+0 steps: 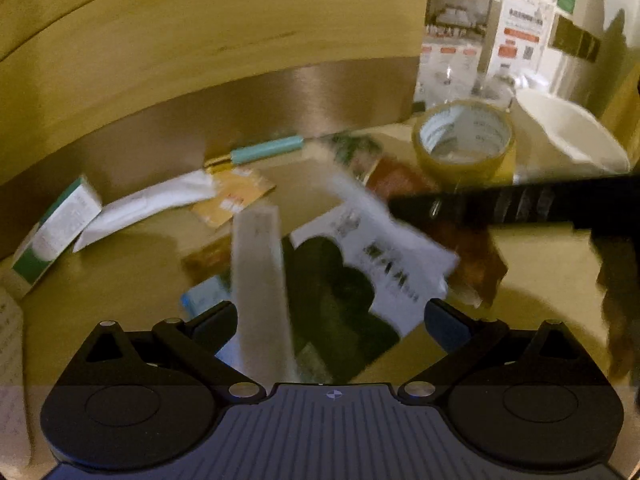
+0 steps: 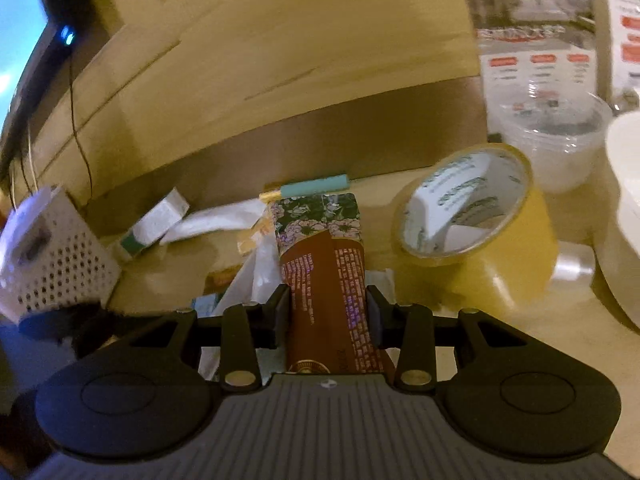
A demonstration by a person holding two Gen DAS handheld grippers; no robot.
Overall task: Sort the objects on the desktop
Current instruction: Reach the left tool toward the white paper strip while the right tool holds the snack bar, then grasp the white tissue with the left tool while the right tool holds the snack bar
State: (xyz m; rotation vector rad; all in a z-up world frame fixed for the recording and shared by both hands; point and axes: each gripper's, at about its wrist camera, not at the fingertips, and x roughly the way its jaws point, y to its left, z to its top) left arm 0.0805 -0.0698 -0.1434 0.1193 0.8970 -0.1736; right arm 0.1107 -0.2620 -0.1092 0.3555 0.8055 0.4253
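Note:
My right gripper (image 2: pixel 327 308) is shut on a brown box with a floral end (image 2: pixel 326 264), held above the desk clutter. It also shows in the left wrist view (image 1: pixel 472 252), with the right gripper's black body (image 1: pixel 520 204) across it. My left gripper (image 1: pixel 330 320) is open and empty above a white ruler-like strip (image 1: pixel 260 280) and a leaflet (image 1: pixel 360 272). A roll of yellow tape (image 2: pixel 468 208) stands to the right; it also shows in the left wrist view (image 1: pixel 464 140). A teal pen (image 1: pixel 264 150) lies by the back wall.
A green-and-white box (image 1: pixel 56 228), a white sachet (image 1: pixel 148 204) and an orange packet (image 1: pixel 236 198) lie at the left. A white bowl (image 1: pixel 568 132), a clear plastic cup (image 2: pixel 548 140) and a perforated white holder (image 2: pixel 52 256) stand around. A wooden wall (image 1: pixel 200 40) bounds the back.

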